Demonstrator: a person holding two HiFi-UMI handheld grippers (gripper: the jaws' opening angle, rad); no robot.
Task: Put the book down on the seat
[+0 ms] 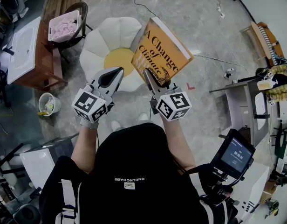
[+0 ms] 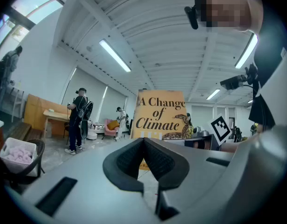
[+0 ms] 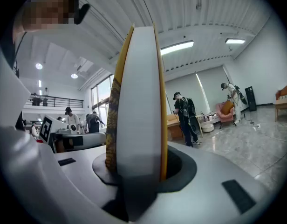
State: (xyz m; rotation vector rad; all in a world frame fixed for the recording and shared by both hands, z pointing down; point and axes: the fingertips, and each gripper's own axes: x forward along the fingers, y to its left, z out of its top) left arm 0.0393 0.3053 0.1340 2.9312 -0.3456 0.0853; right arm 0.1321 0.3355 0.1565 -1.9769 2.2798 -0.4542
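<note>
The book, orange-covered and titled "A Change of Climate", stands upright in the air, and my right gripper is shut on its lower edge. Below and beyond it on the floor lies the seat, a white flower-shaped cushion with a yellow centre. My left gripper hovers just left of the book, shut and empty. In the left gripper view the book's cover faces me beyond the closed left gripper. The right gripper view has the book's white page edge rising out of the right gripper.
A chair carrying a pink basket stands at the left beside a wooden table. A small bin sits on the floor nearby. A desk and a screen device are at the right. People stand farther off.
</note>
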